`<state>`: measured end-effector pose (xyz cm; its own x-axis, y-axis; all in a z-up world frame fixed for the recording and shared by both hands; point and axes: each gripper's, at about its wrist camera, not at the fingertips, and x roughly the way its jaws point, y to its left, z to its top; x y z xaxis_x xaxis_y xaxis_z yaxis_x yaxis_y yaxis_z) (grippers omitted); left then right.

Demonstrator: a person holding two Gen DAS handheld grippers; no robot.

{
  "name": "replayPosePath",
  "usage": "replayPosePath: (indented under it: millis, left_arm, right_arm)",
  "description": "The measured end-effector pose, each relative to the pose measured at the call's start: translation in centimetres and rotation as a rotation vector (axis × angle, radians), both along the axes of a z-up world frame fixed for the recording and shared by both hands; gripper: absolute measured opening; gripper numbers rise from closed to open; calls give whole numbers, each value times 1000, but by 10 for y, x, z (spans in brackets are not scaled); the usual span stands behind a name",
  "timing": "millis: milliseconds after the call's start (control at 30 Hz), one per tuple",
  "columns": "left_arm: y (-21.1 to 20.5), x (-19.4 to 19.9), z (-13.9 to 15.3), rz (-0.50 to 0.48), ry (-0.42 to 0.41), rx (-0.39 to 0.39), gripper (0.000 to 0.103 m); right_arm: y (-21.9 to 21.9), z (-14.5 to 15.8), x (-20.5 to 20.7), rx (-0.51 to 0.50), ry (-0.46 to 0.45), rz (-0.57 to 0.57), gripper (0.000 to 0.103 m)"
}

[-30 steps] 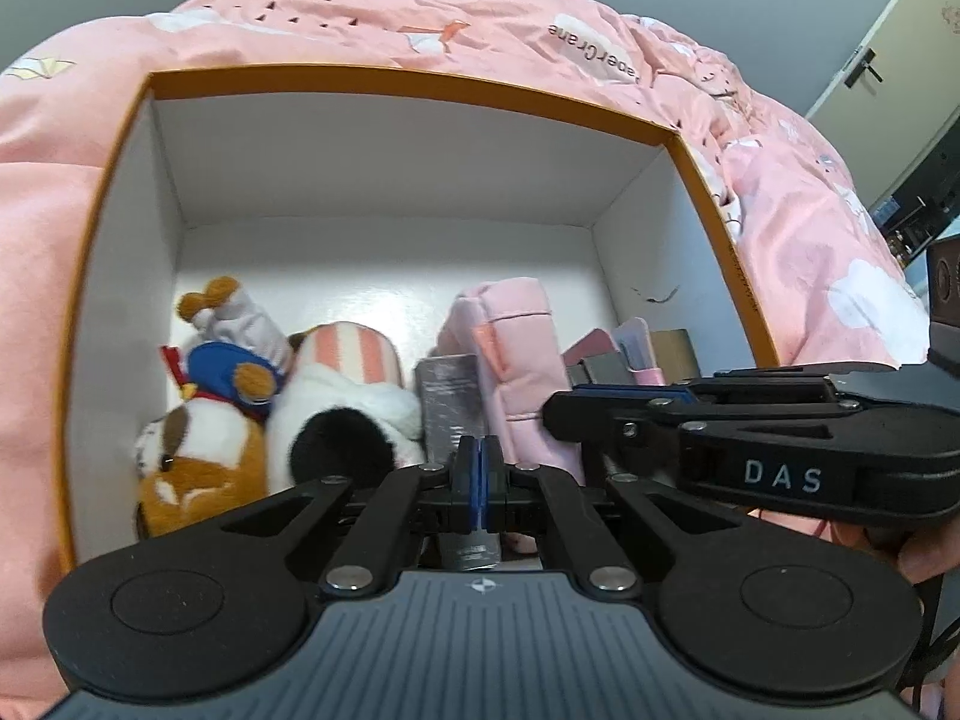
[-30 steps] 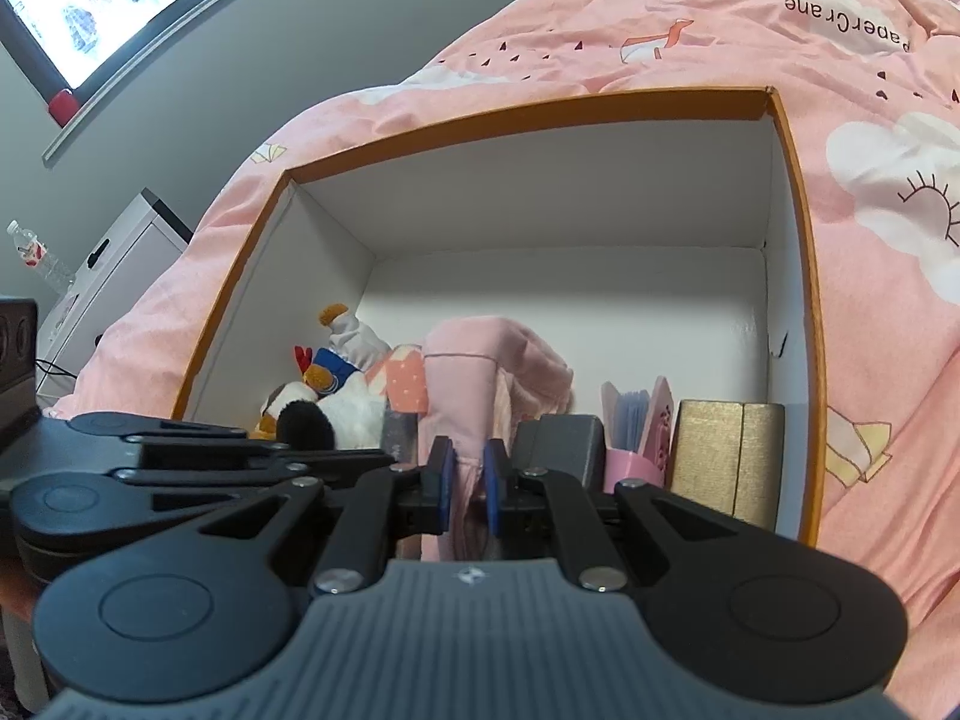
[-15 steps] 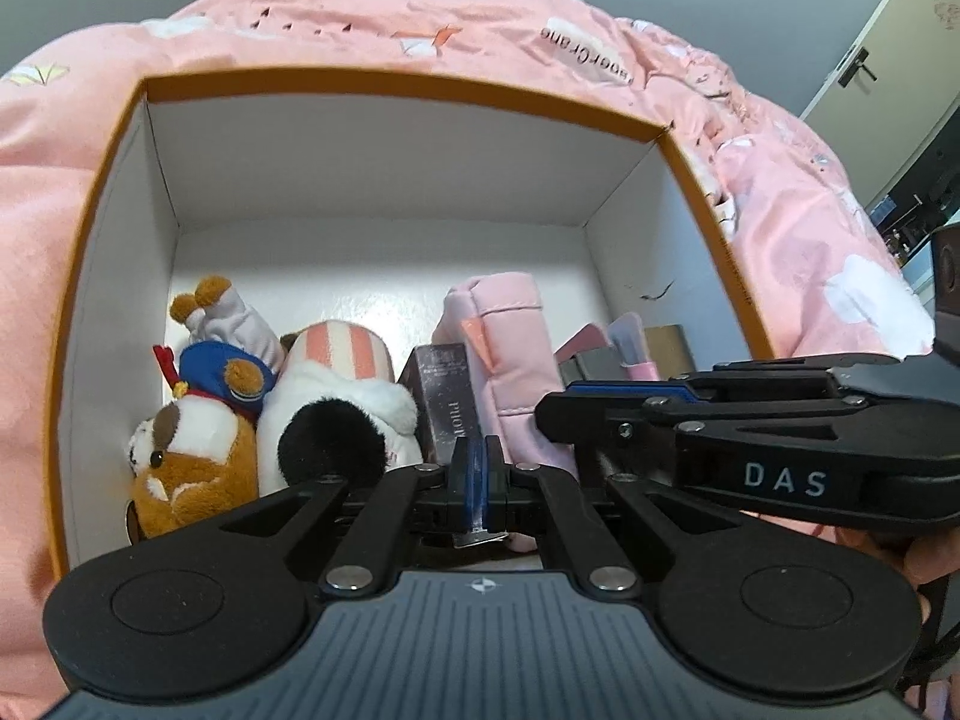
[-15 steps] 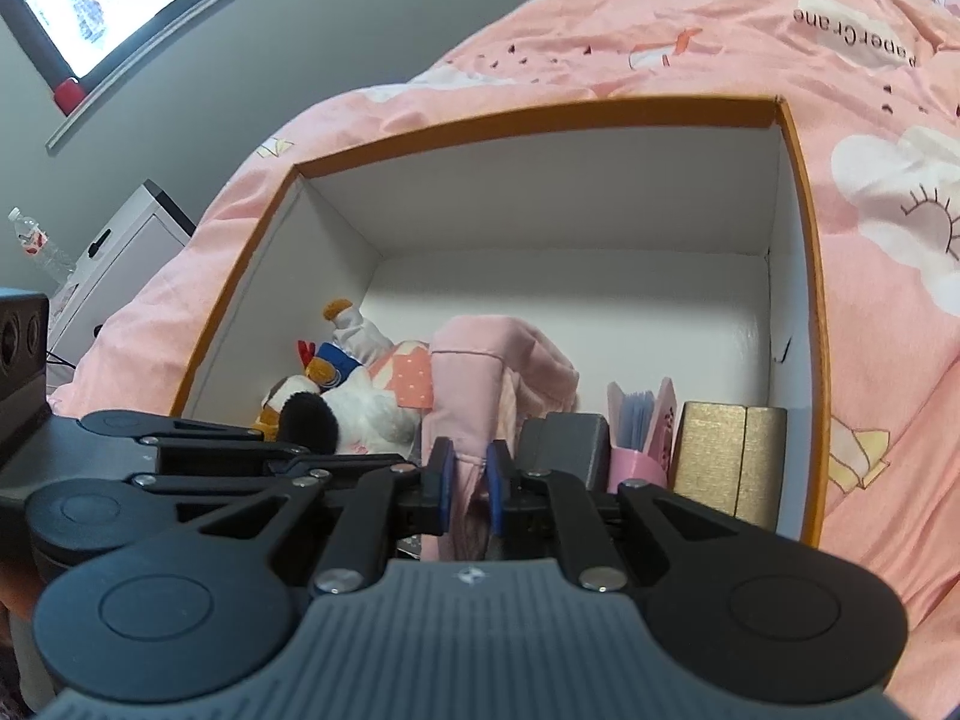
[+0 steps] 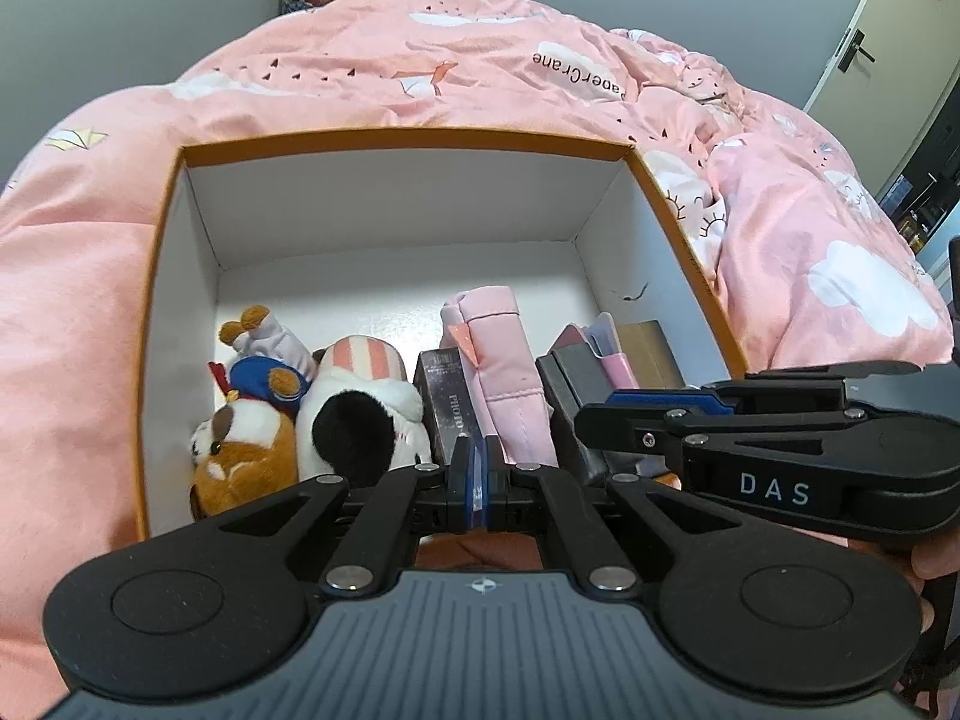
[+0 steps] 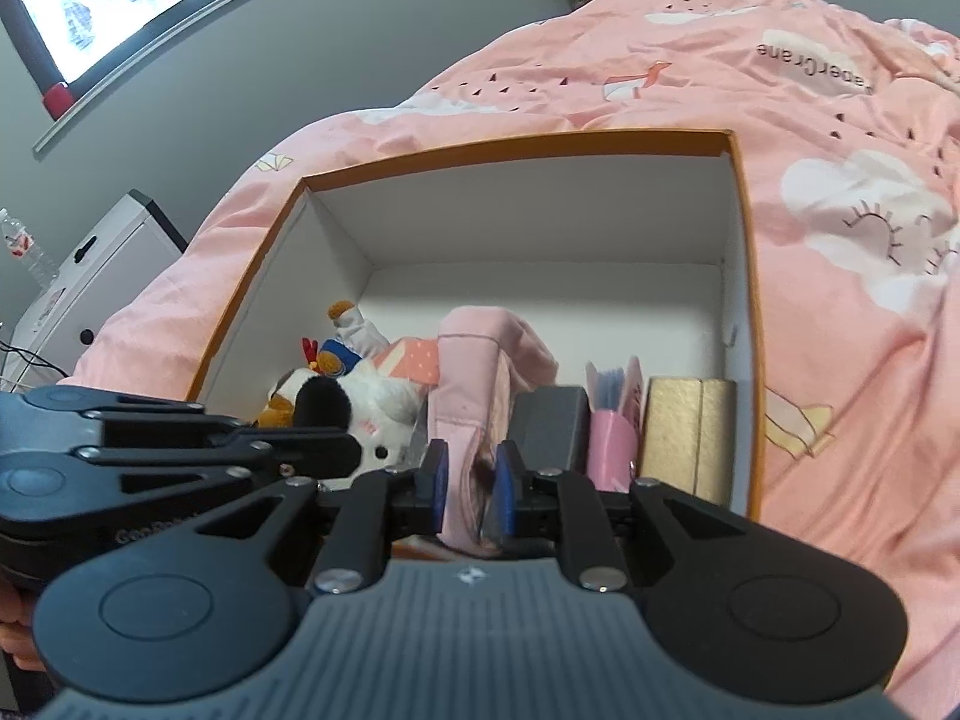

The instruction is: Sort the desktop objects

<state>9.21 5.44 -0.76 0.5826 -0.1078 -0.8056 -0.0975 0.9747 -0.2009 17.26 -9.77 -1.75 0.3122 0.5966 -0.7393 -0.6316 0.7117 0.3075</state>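
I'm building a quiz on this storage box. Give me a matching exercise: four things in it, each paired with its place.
Things:
1. brown plush
2. gold box
3. pink pouch
4. dark carton

Places:
A. between the right claw fingers
B. box's left wall
C. box's right wall
D. between panda plush and pouch

Pairs: 1-B, 2-C, 3-A, 4-D
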Motion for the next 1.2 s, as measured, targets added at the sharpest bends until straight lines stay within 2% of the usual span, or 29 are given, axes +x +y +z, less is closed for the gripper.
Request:
replayPosePath:
  millis: [167,300,400,700,833,1067,1200]
  left_arm:
    - [-9,-17,10,-25,-9,16,0]
    - [-21,-30,15,-71,-3,37,0]
    - [-31,-35,14,-109,14,57,0]
    - [-59,-48,9,-223,63,123,1]
    - [-67,-52,7,-296,79,147,3]
    - [-77,-59,5,-429,107,207,16]
    - [-84,-66,1,-520,120,279,17]
  right_arm:
    - [-7,7,-25,-17,-46,-46,23]
    - [-17,13,-51,-38,-116,-87,24]
    - [-28,14,-66,-28,-124,-102,28]
    - [-55,-11,-83,-98,-63,-111,37]
    - [-63,-24,-83,-145,-47,-124,37]
    - [-69,-33,-81,-144,-4,-128,39]
    - [-67,-35,-83,-146,-3,-118,40]
